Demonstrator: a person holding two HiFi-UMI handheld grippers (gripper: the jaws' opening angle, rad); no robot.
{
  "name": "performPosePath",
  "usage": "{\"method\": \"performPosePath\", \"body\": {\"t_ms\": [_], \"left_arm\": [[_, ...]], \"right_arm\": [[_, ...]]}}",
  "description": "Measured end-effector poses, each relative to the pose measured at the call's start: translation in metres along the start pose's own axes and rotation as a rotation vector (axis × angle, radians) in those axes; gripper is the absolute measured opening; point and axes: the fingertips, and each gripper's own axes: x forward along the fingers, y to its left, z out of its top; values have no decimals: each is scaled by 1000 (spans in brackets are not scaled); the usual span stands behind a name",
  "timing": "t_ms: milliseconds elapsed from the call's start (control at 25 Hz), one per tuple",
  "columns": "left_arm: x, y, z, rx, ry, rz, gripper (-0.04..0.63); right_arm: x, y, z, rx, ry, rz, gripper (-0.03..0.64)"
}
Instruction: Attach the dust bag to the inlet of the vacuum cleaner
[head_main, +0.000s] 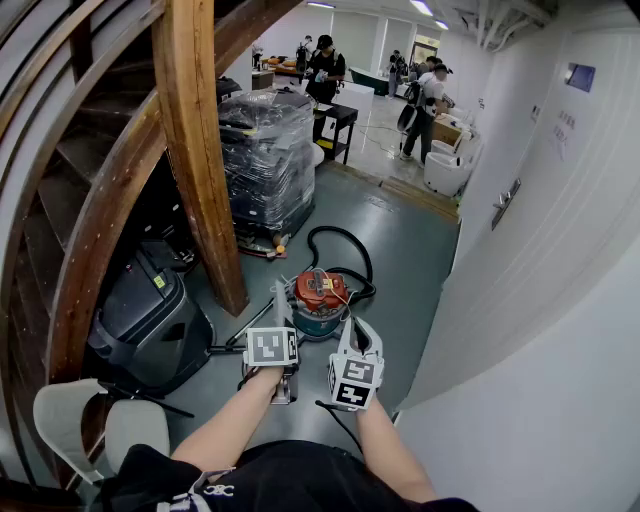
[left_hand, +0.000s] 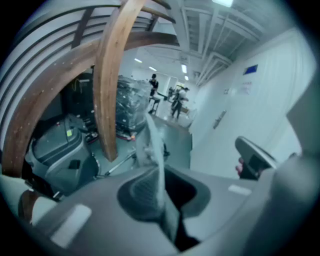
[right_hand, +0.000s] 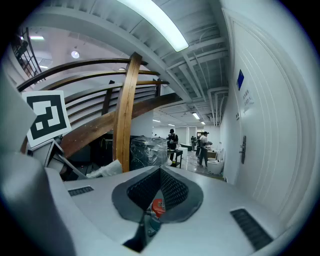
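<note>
Dust bag (left_hand: 154, 147) btwn shut L fingers (left_hand: 137, 192)

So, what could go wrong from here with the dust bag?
The left gripper pinches only a thin edge of the dust bag, so it may slip or tear. The right gripper is shut and empty, so it cannot steady the bag yet. The hose beside the vacuum cleaner could snag.

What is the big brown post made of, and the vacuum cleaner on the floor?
The post looks like wood, smooth and brown, with grain streaks. The vacuum cleaner seems plastic: a shiny red-orange top on a teal body, though I can't be sure.
</note>
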Motion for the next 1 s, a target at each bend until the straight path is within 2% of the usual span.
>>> {"method": "performPosePath", "body": {"t_ms": [400,640,1000], "left_arm": [[8,5,-10,-19,28,-3,17],[10,0,-16,-30,43,-23,17],[12,3,-22,-30,52,-36,17]], "right_arm": [[1,4,-15,10,39,8,-6],[-3,4,-20,54,39,8,-6],[-6,16,-32,45,75,27,-6]]}}
